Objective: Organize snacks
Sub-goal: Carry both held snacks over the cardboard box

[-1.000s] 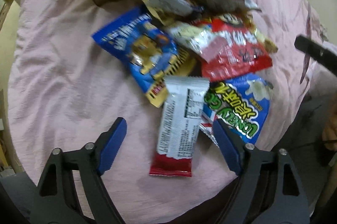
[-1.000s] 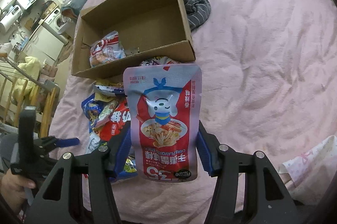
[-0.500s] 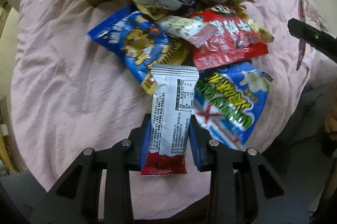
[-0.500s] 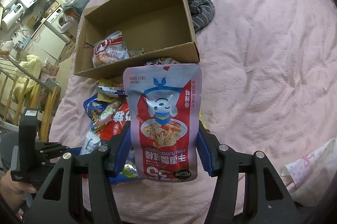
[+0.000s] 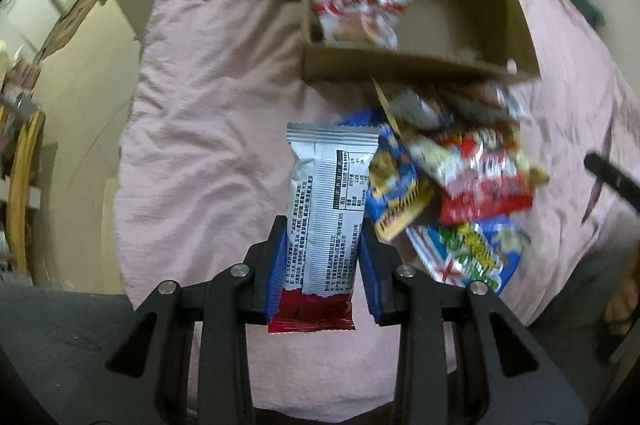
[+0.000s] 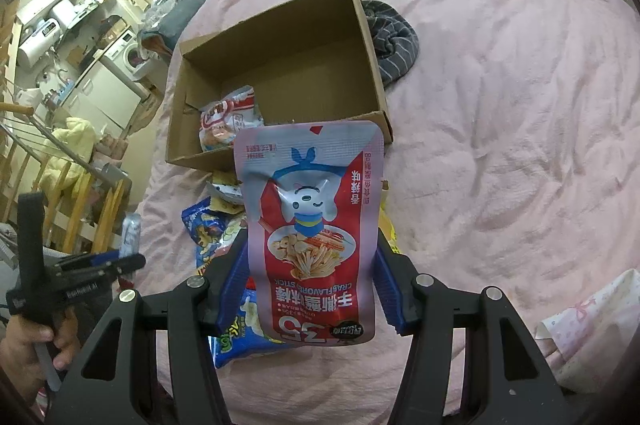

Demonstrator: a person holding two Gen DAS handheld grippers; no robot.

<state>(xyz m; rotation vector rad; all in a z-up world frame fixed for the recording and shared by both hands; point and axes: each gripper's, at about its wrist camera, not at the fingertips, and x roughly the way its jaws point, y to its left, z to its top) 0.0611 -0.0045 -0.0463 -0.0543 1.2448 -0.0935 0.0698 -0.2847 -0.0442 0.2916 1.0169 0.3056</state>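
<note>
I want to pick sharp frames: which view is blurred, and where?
Left wrist view: snack pile and cardboard box are motion-smeared, while the held silver packet stays sharp. Right wrist view: sharp overall, lamp glare top left, fisheye-bent edges.

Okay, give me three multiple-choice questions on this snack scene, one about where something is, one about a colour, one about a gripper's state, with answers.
1. Where is the red and white snack bag?
A. inside the cardboard box
B. on the pile
C. in a gripper

2. What colour is the bottom end of the silver wrapper?
A. green
B. red
C. yellow

3. What is the right gripper doing?
A. standing open and empty
B. gripping the striped cloth
C. gripping the crab stick pouch

Answers: 1 A, it lies on the box floor. 2 B, a red band shows below the blue pads. 3 C, both pads press the pouch's sides.
</note>
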